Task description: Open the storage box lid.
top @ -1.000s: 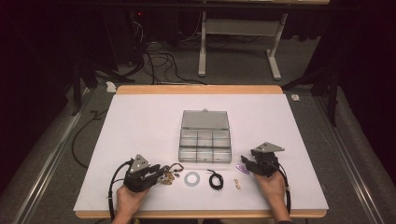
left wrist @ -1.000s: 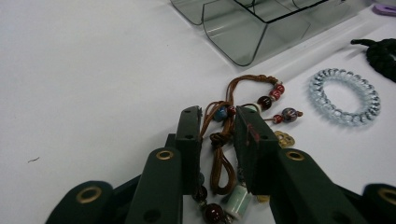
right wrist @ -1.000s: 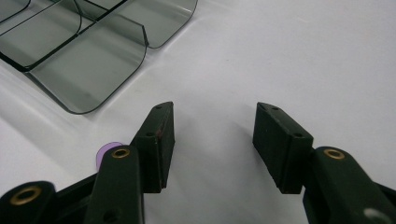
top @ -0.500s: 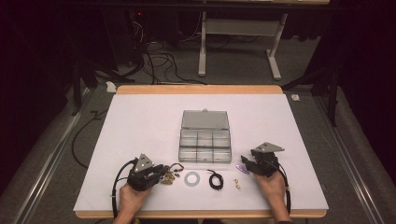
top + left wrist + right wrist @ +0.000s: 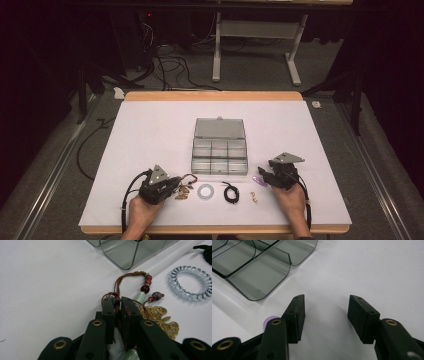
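Beaded cord bracelet (image 5: 140,288): just before the compartment box (image 5: 219,150), on the white surface (image 5: 150,130). Left gripper (image 5: 117,305) fingers, just closing, pinch its brown cords. Its own view adds gold filigree (image 5: 162,317). Right gripper (image 5: 325,312) fingers spread wide, holding nothing.

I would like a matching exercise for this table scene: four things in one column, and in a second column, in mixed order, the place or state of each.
Things:
1. beaded cord bracelet
2. clear coil hair tie
3. compartment box
4. right gripper

Places or states:
A. lid open, at the middle of the table
B. open, nothing between its fingers
C. lies free on the white surface, touched by nothing
D. cords pinched between the fingers of the left gripper, which have just been closing

Pairs: 1-D, 2-C, 3-A, 4-B
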`<state>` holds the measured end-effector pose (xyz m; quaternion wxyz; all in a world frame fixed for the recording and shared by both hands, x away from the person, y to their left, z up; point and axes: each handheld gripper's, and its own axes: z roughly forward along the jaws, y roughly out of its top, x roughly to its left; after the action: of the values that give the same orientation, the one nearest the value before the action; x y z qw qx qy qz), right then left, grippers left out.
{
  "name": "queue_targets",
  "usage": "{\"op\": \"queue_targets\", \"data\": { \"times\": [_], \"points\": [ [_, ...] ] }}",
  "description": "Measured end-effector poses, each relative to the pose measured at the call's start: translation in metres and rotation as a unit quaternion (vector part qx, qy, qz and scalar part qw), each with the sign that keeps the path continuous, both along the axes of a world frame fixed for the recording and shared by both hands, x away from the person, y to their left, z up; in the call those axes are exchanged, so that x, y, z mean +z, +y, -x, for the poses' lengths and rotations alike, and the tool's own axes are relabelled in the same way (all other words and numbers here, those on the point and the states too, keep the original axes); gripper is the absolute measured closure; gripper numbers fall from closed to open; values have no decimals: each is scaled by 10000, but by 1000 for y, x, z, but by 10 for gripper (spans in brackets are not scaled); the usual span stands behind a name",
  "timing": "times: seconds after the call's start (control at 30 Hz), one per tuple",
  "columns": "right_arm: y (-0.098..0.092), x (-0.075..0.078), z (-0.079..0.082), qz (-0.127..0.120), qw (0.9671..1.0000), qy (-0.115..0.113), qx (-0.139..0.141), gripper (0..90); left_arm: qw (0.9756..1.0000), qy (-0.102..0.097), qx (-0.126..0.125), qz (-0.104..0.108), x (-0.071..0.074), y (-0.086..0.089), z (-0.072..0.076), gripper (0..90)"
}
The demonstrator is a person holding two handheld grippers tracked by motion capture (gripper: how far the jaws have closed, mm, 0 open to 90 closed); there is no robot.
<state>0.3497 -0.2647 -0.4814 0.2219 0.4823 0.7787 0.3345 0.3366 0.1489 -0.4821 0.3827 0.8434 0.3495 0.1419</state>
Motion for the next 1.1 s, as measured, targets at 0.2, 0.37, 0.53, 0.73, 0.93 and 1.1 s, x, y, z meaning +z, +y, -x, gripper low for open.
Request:
{"op": "queue_targets", "data": {
  "times": [0.2,0.37,0.53,0.73,0.93,1.1],
  "points": [
    [0,0,0,5,10000,-3,-1,488,9999,95,9,104,1,2,-3,842],
    [0,0,0,12,10000,-6,0,487,9995,123,-20,285,5,5,-5,844],
    [0,0,0,11,10000,-5,0,487,9989,73,-58,470,17,9,-8,844],
    [0,0,0,16,10000,-8,-3,485,9970,-3,-105,770,32,14,-12,845],
    [0,0,0,19,10000,-9,-7,483,9938,-62,-146,1103,49,21,-15,845],
    [0,0,0,21,10000,-6,-9,481,9922,-205,-127,1227,62,25,-18,845]
  ]
}}
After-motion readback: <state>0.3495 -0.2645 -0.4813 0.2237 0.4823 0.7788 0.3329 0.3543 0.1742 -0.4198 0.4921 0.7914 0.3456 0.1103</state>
